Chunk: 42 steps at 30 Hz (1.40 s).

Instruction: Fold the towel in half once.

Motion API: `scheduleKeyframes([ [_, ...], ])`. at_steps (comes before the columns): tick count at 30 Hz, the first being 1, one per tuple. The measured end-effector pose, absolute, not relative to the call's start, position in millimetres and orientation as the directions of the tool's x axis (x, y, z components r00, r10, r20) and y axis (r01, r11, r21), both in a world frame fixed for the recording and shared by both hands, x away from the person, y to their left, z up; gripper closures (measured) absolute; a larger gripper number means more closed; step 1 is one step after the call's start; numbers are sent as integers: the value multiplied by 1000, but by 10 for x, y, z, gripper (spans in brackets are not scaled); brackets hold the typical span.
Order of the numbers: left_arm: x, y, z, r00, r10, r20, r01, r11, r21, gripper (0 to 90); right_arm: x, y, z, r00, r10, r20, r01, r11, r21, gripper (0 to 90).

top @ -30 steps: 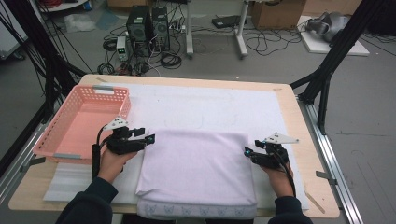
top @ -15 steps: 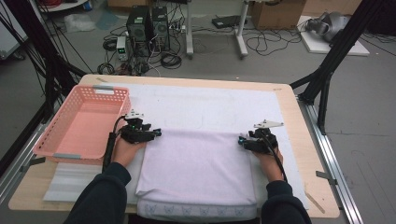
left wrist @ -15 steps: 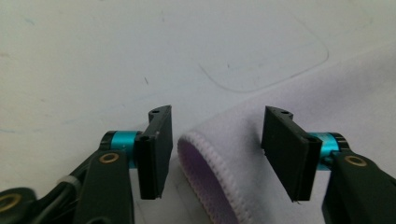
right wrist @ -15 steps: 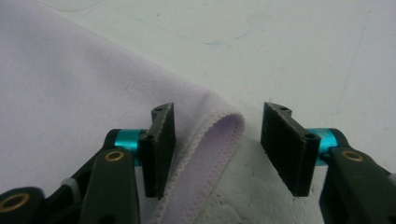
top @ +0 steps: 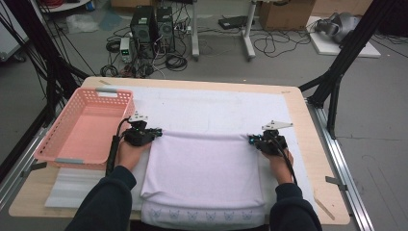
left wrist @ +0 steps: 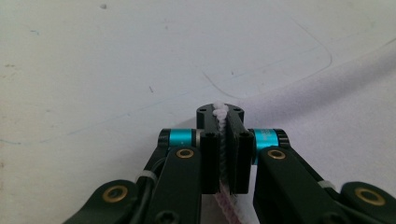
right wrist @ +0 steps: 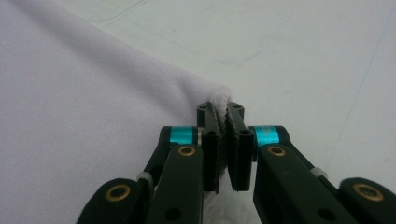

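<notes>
Pinching the far edge of the pale lilac towel, our left gripper and our right gripper each sit at one far corner of the folded cloth. We have just been closing both sets of jaws, and now they stand together with fabric clamped between them. In the left gripper view we see a thin ridge of white and lilac terry squeezed between the black pads of the left gripper, poking out at the tips. In the right gripper view the right gripper bites the rounded corner of the towel, whose soft, fuzzy fold runs off up and to the left.

We find little writing to read. A row of small bluish figures runs along the towel's near hem, too small for us to make out.

Our towel lies flat and rectangular on a white mat that covers a light wooden table, near the middle of its front half. The mat looks smooth, with faint scuffs and creases. Just left of our left hand stands a pink plastic basket with latticed walls and rounded corners. Both grippers are black, with teal bands and brass-coloured pivot screws.
</notes>
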<state>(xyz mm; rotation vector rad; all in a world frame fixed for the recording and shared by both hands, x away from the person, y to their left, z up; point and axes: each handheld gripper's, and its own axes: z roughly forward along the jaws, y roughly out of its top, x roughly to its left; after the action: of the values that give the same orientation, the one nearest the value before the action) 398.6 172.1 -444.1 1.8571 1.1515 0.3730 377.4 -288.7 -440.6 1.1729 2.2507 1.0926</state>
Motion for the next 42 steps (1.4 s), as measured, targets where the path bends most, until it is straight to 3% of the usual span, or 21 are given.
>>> scheduleKeyframes([
  [13,4505,1675,-4063,501,844,-192,494,-96,864,854,4252,-2904,-4162,-500,866,-21,490,303,817,857],
  [22,4594,1694,-4068,474,861,-185,473,-72,878,850,4441,-2781,-4058,-466,882,-72,468,314,826,856],
  [23,4591,1680,-4082,473,861,-188,474,-68,878,829,4452,-2759,-4060,-461,885,-74,472,314,824,854],
  [24,4590,1670,-4086,472,859,-198,478,-60,876,738,4464,-2736,-4076,-454,887,-80,468,314,826,840],
  [25,4584,1662,-4086,480,855,-199,480,-66,875,638,4465,-2718,-4096,-447,892,-64,479,299,825,782],
  [27,4551,1632,-4077,517,835,-187,479,-102,872,565,4478,-2704,-4138,-434,900,-39,503,278,818,600],
  [29,4502,1613,-4059,541,820,-187,478,-117,871,503,4455,-2699,-4159,-438,899,-19,513,268,815,573],
  [42,3769,1662,-4200,607,772,-186,470,-160,868,494,3852,-2710,-4102,-540,841,17,519,317,794,543],
])
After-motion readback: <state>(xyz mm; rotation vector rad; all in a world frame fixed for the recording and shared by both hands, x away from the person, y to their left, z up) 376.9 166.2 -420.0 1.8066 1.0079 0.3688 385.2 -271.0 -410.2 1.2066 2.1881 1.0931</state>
